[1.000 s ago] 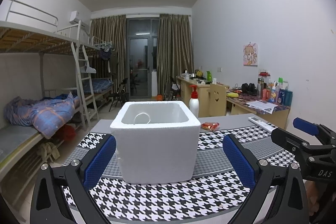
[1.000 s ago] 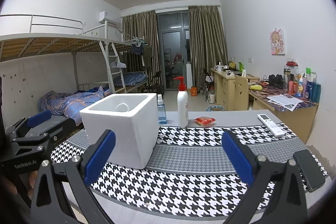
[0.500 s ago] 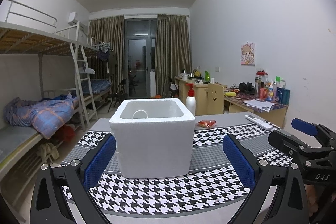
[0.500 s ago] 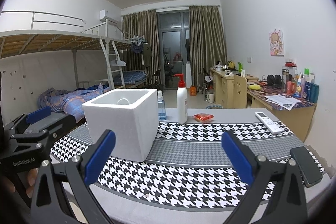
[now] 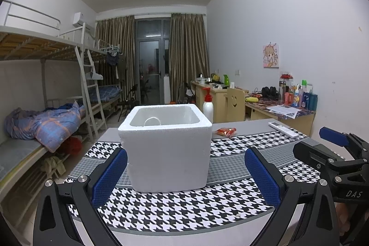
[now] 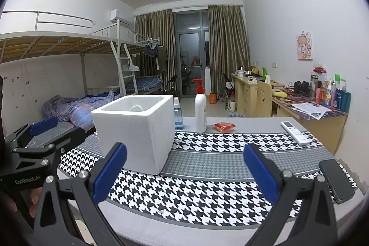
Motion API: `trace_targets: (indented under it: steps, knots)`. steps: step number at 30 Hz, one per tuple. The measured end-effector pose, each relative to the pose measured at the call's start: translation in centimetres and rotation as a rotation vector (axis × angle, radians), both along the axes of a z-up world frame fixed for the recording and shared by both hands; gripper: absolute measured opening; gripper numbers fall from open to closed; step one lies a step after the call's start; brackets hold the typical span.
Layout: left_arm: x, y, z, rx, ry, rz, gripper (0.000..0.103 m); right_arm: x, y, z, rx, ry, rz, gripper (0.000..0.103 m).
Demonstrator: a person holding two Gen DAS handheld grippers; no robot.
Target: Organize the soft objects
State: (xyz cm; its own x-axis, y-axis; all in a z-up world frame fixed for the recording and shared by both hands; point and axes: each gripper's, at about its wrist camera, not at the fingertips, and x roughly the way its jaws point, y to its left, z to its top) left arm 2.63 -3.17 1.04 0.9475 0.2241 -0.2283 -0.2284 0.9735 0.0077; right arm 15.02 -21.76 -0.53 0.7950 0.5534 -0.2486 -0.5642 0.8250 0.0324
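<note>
Pulled back slightly from the white foam box (image 5: 166, 149) over the last second, both left gripper (image 5: 185, 173) and right gripper (image 6: 184, 171) wide open, empty. Box upright on the checked mat (image 6: 207, 190), something white and rounded inside. Looks finished or paused; no soft items visible outside.

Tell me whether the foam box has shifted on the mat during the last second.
No. The foam box sits across the same grey band of the houndstooth mat as before; only the camera has drawn back.
</note>
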Motion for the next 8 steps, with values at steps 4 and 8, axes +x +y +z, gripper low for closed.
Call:
trace_targets:
  steps: [4, 8]
  knots:
    - [-0.02, -0.02, -0.04, 0.002, 0.003, -0.001, 0.102, -0.01, 0.03, -0.1, 0.0, 0.003, -0.002, 0.102]
    - [-0.09, -0.07, 0.01, 0.005, 0.0, -0.004, 0.102, 0.07, 0.04, -0.2, 0.001, 0.008, -0.004, 0.102]
